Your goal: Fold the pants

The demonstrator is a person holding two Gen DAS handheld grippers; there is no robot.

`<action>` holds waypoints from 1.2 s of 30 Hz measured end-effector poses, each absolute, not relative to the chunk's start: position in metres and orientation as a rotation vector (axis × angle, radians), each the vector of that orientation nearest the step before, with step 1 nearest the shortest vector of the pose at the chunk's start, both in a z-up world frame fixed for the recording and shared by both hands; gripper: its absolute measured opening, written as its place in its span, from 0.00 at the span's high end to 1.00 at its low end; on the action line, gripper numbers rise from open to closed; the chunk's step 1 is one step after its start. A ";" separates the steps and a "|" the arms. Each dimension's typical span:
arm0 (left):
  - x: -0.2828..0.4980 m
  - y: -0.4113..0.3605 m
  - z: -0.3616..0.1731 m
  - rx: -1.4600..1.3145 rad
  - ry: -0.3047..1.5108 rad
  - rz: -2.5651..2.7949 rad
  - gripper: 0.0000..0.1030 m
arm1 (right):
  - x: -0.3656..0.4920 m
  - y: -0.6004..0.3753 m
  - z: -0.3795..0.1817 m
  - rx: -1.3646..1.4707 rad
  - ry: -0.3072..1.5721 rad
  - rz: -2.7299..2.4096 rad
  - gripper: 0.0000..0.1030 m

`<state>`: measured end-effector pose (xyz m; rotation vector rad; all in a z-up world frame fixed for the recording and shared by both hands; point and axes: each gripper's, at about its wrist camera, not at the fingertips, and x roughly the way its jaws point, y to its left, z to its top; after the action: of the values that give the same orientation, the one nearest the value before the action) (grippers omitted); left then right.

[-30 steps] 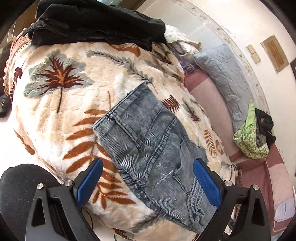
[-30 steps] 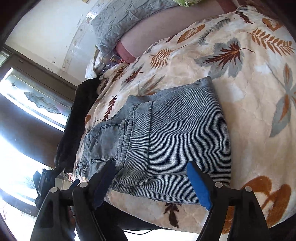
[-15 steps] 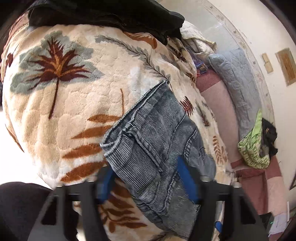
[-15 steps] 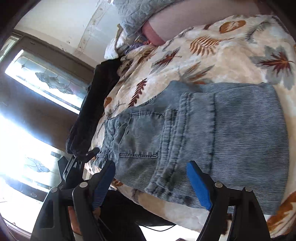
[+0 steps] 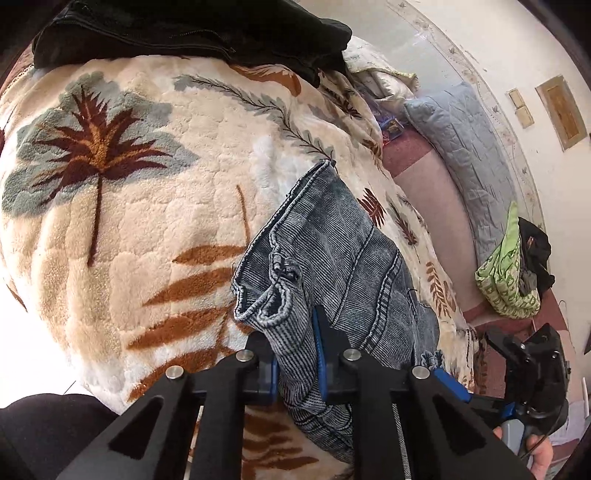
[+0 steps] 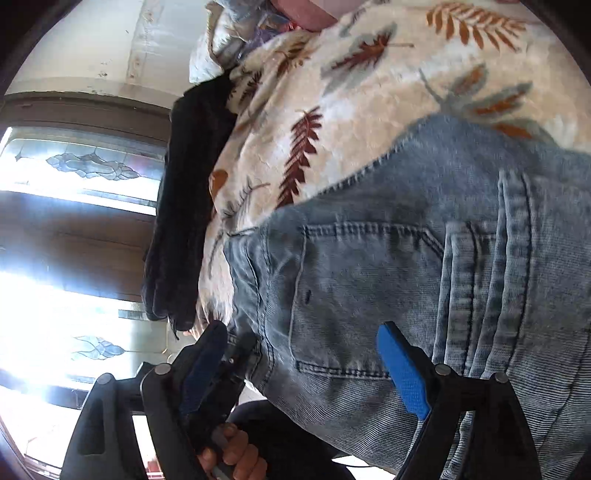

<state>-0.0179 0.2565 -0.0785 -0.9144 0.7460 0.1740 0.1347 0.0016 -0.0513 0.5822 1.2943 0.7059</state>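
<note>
So here's where I'm at with the pants (image 5: 332, 266), a pair of grey-blue jeans already doubled over once and lying on the leafy fleece blanket (image 5: 140, 229) near the edge of the bed. Starting on the left: my left gripper (image 5: 295, 354) is closing on the near edge of the denim, with a thick bunch of layers squeezed between the blue pads, so I'd call that a proper grasp even though the jaws are still coming in a touch. Just beyond the pads the hems are puckered up into a little ridge, which I reckon means I've grabbed more than one layer, good for a fold, but I should check that none slips out. Moving right, my right gripper (image 6: 306, 365) hangs over the waistband and back pocket (image 6: 365, 299) end with its jaws spread wide and easing wider, nothing gripped yet; the denim sits between the pads but they aren't pressing on it. My take on doing this step well: get the right side to bite the same edge at a matching depth, catching all layers, before lifting anything. Then lift both ends together and keep the edge taut so the fold lands square instead of sagging in the middle. The dark clothing (image 5: 192, 29) piled at the far side is well clear, so there's room to lay it over.
</note>
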 end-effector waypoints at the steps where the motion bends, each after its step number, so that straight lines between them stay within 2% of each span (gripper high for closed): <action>1: -0.017 0.256 -0.078 -0.910 0.748 0.173 0.87 | 0.139 0.006 -0.064 0.556 1.323 0.678 0.14; 2: -0.016 0.255 -0.075 -0.900 0.747 0.167 0.88 | 0.144 0.011 -0.086 0.532 1.409 0.642 0.14; 3: -0.015 0.254 -0.071 -0.885 0.743 0.163 0.89 | 0.145 0.010 -0.095 0.532 1.404 0.645 0.13; 11: -0.007 0.208 -0.006 -0.634 0.654 0.138 0.91 | 0.125 -0.050 -0.054 0.698 1.279 0.738 0.13; 17: 0.002 0.122 0.055 -0.324 0.557 0.071 0.91 | 0.103 -0.146 -0.046 0.829 1.149 0.694 0.13; 21: 0.000 0.044 0.074 -0.140 0.520 -0.021 0.91 | 0.093 -0.219 -0.056 0.927 1.080 0.610 0.13; 26: -0.001 -0.047 0.062 0.013 0.550 -0.143 0.91 | 0.080 -0.283 -0.071 1.031 1.012 0.590 0.13; 30: 0.014 -0.107 0.009 0.111 0.697 -0.217 0.91 | 0.077 -0.317 -0.079 1.104 0.952 0.574 0.13; 33: 0.025 -0.130 -0.044 0.175 0.862 -0.224 0.92 | 0.077 -0.339 -0.084 1.154 0.908 0.534 0.13; 36: 0.017 -0.136 -0.040 0.228 0.830 -0.213 0.92 | 0.073 -0.357 -0.093 1.223 0.892 0.504 0.13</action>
<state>0.0168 -0.1362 -0.0403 0.2276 0.8304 -0.2132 0.0730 -0.3574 -0.0929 1.2228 0.8919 0.5039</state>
